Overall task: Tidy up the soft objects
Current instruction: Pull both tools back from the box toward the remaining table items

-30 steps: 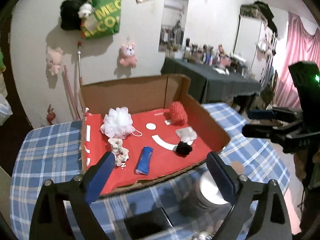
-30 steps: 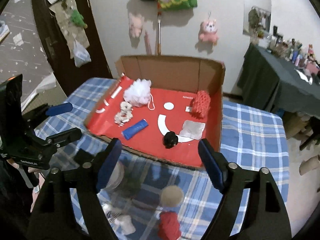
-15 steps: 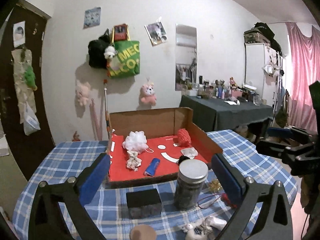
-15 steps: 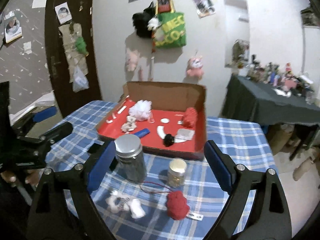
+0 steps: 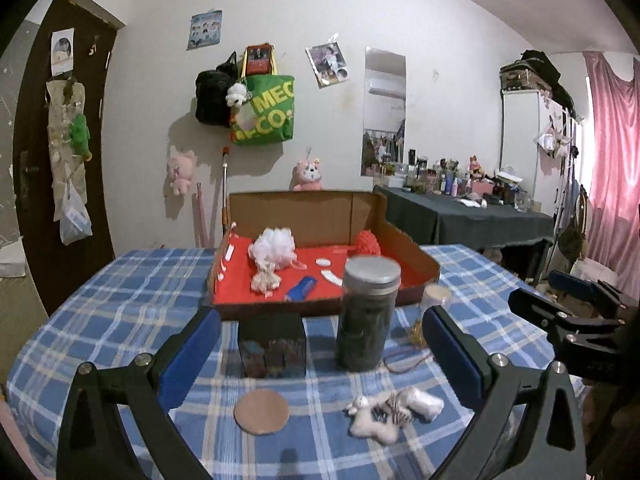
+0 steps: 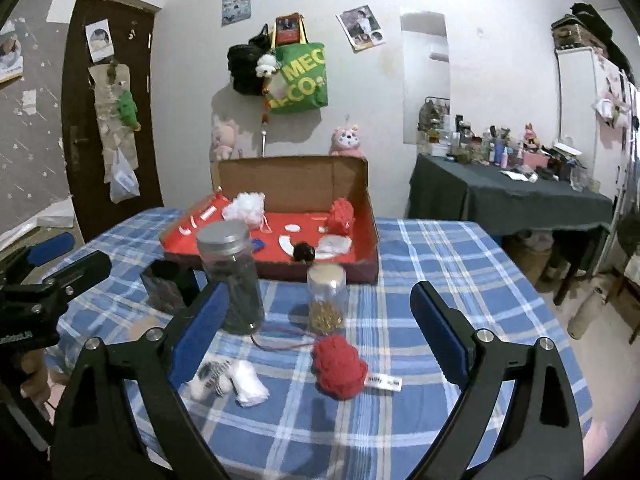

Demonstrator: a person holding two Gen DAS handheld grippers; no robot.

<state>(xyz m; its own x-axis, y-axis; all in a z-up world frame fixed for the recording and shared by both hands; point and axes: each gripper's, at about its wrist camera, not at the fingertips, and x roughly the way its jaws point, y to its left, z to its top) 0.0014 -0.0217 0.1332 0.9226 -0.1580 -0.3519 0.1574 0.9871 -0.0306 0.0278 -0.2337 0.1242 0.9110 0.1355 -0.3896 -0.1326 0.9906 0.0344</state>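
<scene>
Blue-checked tablecloth [image 6: 440,248], near edge | red knitted yarn ball [image 6: 339,366] lies dead ahead between right gripper [image 6: 318,330] jaws — nearer than left gripper [image 5: 320,354] | both gape empty, right's jaws just widened | red-lined cardboard box [image 6: 366,196] beyond.

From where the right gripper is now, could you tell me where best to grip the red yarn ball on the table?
Probably across the red yarn ball's round middle, coming from above and in front. It lies loose between the open right gripper's fingers; the white tag sticks out sideways, so avoid it.
</scene>
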